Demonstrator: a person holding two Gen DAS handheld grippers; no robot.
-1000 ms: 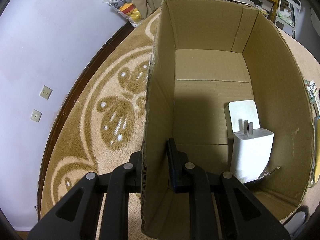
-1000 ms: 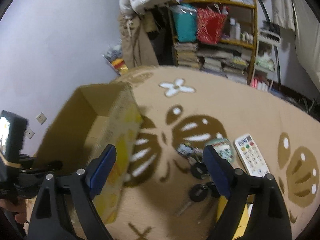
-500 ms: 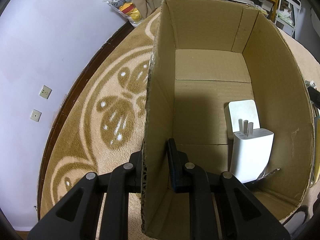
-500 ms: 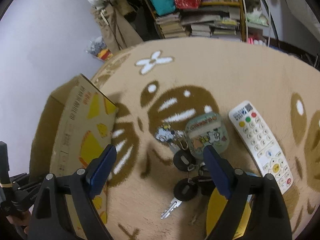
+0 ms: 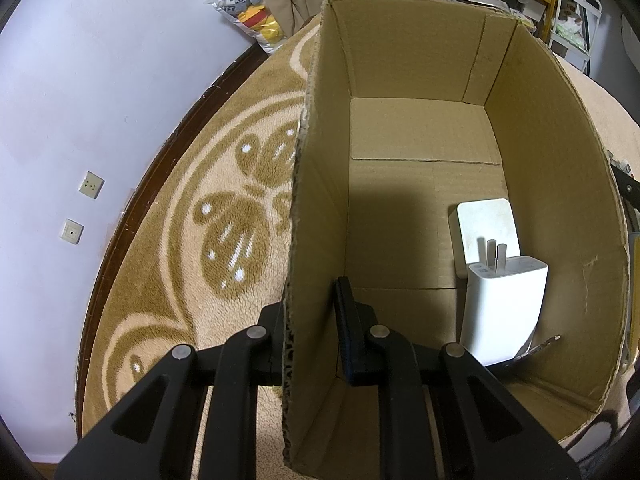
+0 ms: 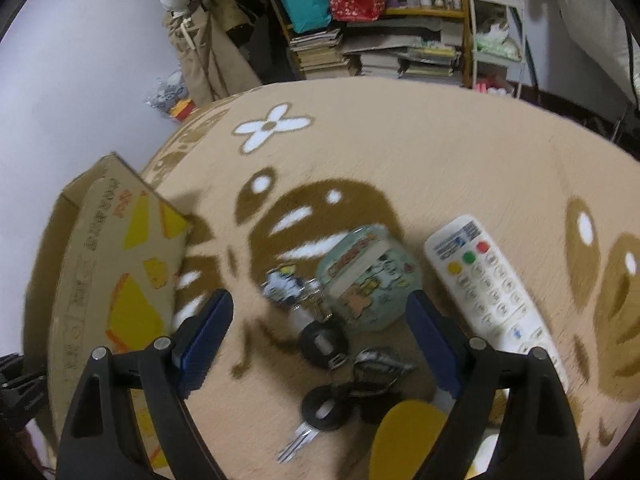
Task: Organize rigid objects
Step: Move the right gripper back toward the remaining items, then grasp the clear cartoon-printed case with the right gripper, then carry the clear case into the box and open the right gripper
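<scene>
Hovering right claw (image 6: 320, 320) wide over keys (image 6: 322, 344) | left claw (image 5: 310, 320) clamping box wall (image 5: 312, 240)

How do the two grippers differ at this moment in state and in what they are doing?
The left gripper is shut on the cardboard box, one finger on each side of its wall; the right gripper is open and holds nothing. The left works at the box that holds the white charger; the right hangs over loose items on the rug: the keys, the green cartoon case and the remote. Both have black frames.
</scene>
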